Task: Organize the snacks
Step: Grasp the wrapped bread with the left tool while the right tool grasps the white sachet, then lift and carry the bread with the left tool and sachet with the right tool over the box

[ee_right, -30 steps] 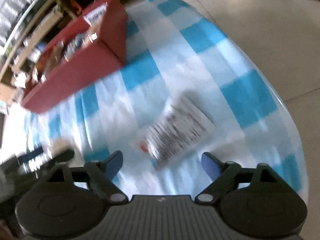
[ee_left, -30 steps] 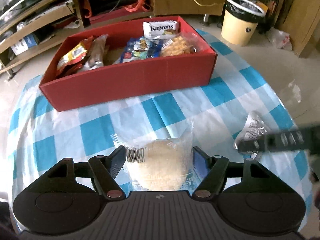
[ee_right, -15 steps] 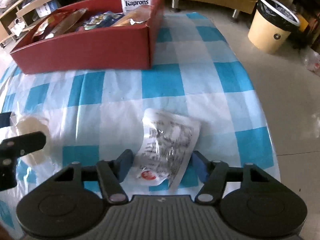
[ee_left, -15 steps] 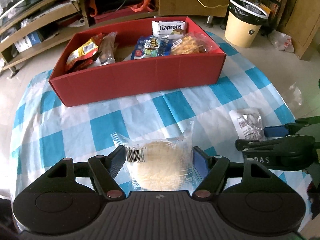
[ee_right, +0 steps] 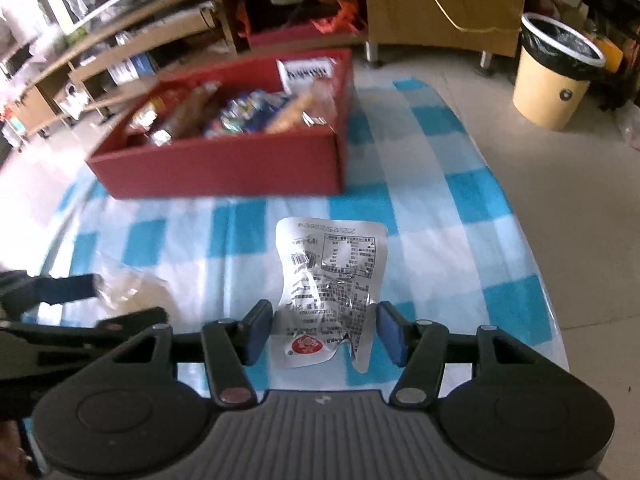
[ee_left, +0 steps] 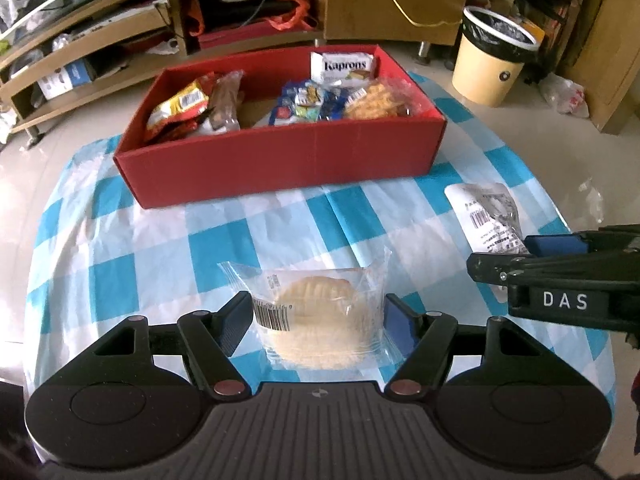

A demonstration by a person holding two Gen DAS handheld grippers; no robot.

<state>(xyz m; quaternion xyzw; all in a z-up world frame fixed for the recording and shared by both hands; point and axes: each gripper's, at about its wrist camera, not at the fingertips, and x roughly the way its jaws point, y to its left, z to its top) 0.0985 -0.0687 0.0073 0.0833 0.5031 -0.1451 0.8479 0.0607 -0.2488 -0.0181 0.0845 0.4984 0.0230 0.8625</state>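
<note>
A clear-wrapped pale round pastry sits between the fingers of my left gripper, which closes on its wrapper and holds it a little above the checked cloth. A silver printed snack packet hangs between the fingers of my right gripper, which grips its lower part. The packet also shows in the left wrist view with the right gripper beside it. The red box with several snacks stands at the far side of the table.
The table wears a blue and white checked cloth. A yellow bin stands on the floor at the far right. Low wooden shelves run behind the table. The table's right edge is near the right gripper.
Both grippers have risen with their packets; the pastry now tilts up off the cloth. My right gripper closed on the silver packet and swung to face the red box.
</note>
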